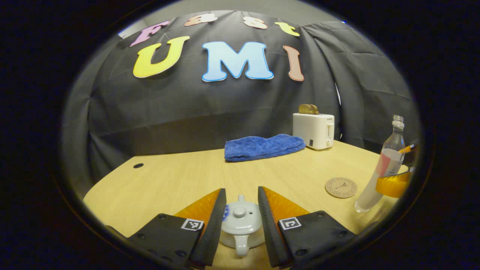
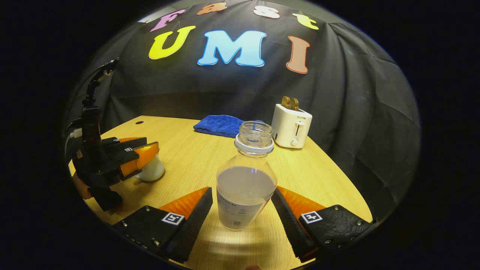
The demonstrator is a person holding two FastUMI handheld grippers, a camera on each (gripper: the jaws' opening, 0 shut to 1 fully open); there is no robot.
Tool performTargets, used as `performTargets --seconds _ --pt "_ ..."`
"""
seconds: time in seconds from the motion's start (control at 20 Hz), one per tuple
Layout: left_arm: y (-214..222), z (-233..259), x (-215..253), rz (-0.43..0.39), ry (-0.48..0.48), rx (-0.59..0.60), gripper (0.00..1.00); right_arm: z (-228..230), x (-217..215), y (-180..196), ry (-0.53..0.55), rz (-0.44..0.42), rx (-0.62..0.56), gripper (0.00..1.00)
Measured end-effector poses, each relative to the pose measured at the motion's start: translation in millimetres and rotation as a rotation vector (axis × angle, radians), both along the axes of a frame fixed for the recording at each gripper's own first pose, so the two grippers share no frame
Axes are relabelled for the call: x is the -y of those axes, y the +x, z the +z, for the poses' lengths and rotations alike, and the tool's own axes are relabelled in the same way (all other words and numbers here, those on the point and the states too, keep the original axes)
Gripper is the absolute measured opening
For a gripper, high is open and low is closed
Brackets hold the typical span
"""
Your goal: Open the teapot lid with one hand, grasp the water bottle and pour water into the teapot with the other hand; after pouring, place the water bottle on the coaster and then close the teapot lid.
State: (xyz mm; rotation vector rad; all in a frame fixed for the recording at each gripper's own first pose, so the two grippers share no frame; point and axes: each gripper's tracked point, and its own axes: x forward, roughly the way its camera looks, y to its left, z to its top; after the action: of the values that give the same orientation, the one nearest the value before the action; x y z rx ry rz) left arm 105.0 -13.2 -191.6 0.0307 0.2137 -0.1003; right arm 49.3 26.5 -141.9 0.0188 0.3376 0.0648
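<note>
Reaching stage: left gripper (image 1: pixel 242 221) jaws open astride teapot (image 1: pixel 240 225), lid (image 1: pixel 240 214) on. Right gripper (image 2: pixel 242 217) jaws open flanking bottle (image 2: pixel 245 187), apparently not touching. Next: pinch the lid knob, close on bottle.

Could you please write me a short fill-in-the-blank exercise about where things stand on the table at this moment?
1. The teapot sits between the open fingers of the left tool with its lid still ____.
2. The water bottle has no ____ on its neck.
3. The round coaster lies on the table with ____ on it.
4. Behind the blue towel stands a white ____ holding bread.

Missing words: on; cap; nothing; toaster
</note>
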Motion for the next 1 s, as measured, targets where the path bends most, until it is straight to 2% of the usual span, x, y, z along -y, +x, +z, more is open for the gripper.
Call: performTargets --seconds 0.25,0.35,0.45,0.5,0.55,0.65,0.75,0.8,1.0 --pt "6 -3 2 -0.007 0.051 0.036 0.52 -5 1 2 0.021 -0.004 -0.013 0.97" --pt "2 -1 5 -0.008 0.087 0.052 0.39 -6 1 2 0.031 -0.004 -0.015 0.97" --pt "5 1 4 -0.005 0.099 0.077 0.42 -8 1 4 0.037 -0.001 -0.019 0.97" --pt "2 2 3 -0.005 0.093 0.076 0.32 -11 1 4 0.037 0.002 -0.021 0.98" --pt "2 1 2 0.006 0.088 0.082 0.31 -11 1 5 0.036 0.005 -0.022 0.98" --pt "4 3 0 0.018 0.067 0.080 0.15 -12 -1 5 0.036 0.012 -0.024 0.97" --pt "6 1 0 0.017 0.072 0.081 0.14 -13 -3 7 0.035 0.018 -0.025 0.97" --pt "5 2 0 0.015 0.076 0.082 0.10 -15 -4 9 0.036 0.020 -0.027 0.97" --pt "5 4 0 0.004 0.060 0.067 0.10 -16 -5 11 0.039 0.027 -0.027 0.97"
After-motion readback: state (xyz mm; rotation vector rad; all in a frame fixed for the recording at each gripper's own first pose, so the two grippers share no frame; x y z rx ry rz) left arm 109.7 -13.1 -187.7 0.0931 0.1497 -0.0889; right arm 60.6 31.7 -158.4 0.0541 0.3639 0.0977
